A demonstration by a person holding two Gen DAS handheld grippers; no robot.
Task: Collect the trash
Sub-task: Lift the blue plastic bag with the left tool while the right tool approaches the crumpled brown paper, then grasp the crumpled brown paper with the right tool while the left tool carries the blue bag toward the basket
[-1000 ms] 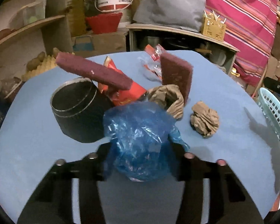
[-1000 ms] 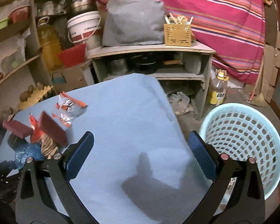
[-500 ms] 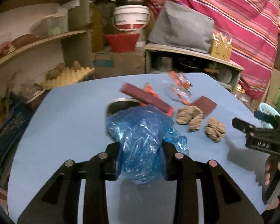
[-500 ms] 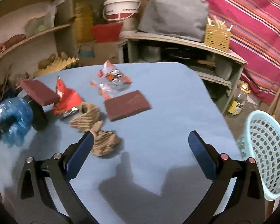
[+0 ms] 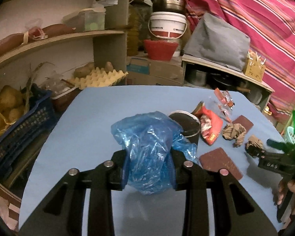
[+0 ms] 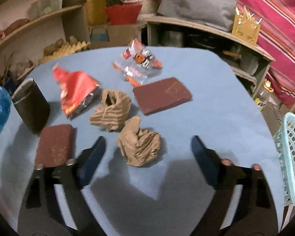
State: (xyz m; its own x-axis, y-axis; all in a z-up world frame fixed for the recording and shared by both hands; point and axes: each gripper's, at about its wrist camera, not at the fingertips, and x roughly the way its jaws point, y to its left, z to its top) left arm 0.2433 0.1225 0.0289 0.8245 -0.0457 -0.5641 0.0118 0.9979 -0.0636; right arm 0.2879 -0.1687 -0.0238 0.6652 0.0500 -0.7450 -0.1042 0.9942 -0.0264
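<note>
1. The left gripper [image 5: 148, 169] is clamped on a crumpled blue plastic bag [image 5: 147, 147], held clear above the blue table [image 5: 88, 118]; judging by the task, it is carried as collected trash, ready to go to the pale green basket [image 6: 291, 157] at the table's right edge.
2. The right gripper [image 6: 147, 157] hangs over a crumpled brown paper ball [image 6: 139, 145] with its fingers apart; the ball lies between them, untouched, likely the next pickup.
3. Its jaws have just been narrowing from their widest, with the ball between them but not yet pressed.
4. Other trash lies on the table: a second brown paper wad [image 6: 110, 110], a red snack wrapper [image 6: 74, 92], a clear printed wrapper [image 6: 139, 64], two maroon scouring pads [image 6: 161, 94] [image 6: 55, 145] and a black cup [image 6: 31, 108].
5. A second ago the left view sat low beside the cup, with the pads close by; now it shows the bag lifted away and the cup behind it. The right view then faced the basket and bare table; now it points down at the paper ball.
</note>
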